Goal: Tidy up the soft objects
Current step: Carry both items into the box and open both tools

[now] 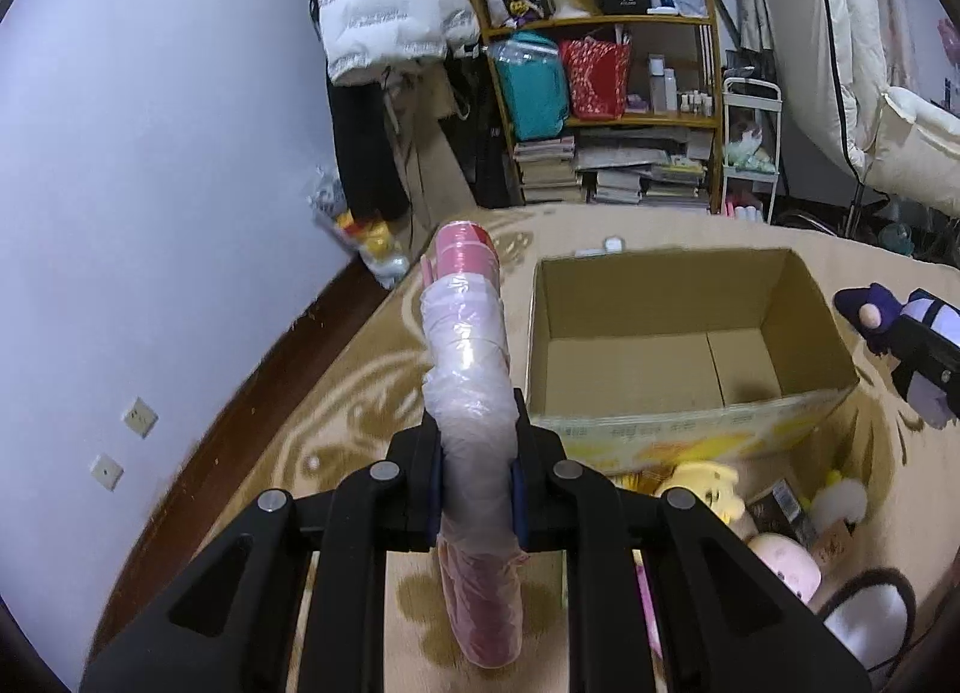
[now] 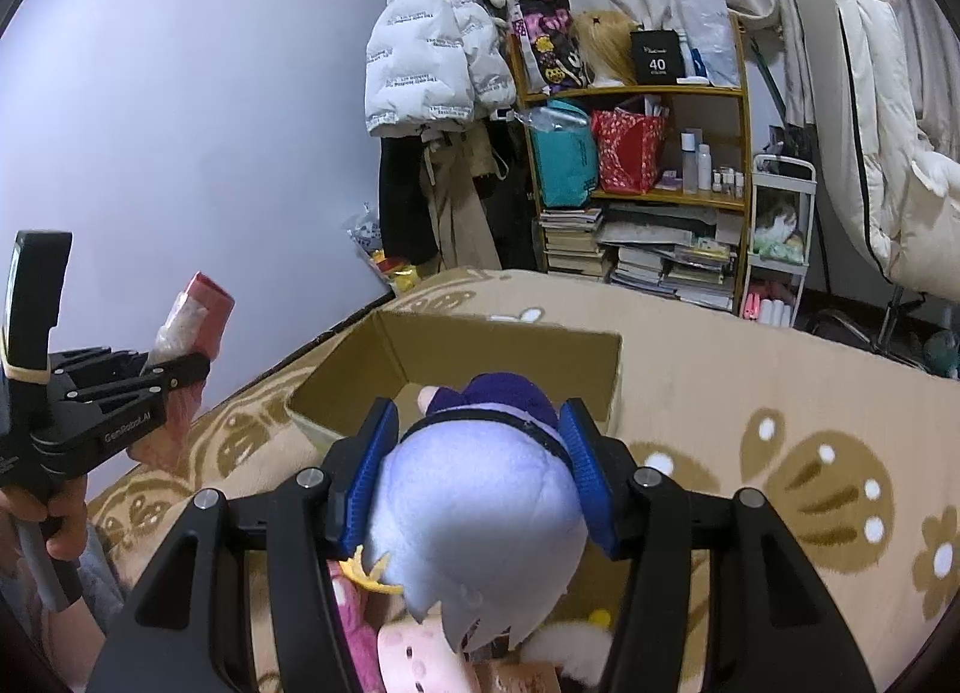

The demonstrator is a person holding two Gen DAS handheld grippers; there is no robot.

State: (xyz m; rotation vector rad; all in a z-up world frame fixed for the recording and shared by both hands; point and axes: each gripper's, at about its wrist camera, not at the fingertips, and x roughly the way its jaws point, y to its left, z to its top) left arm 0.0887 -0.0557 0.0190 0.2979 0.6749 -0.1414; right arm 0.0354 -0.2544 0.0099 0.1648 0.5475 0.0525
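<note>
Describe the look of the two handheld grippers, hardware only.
Both are matte black linkage frames with silver pivot pins and ribbed blue pads. The left gripper carries white "GenRobot.AI" lettering, a cream band around its upright black block and a grey handle. The right gripper matches.

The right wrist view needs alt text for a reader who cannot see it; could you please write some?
The right gripper is shut on a lavender-haired plush doll, held just before an open cardboard box on a beige patterned blanket. At left, the left gripper clamps a plastic-wrapped pink roll; a cluttered shelf stands behind.
</note>
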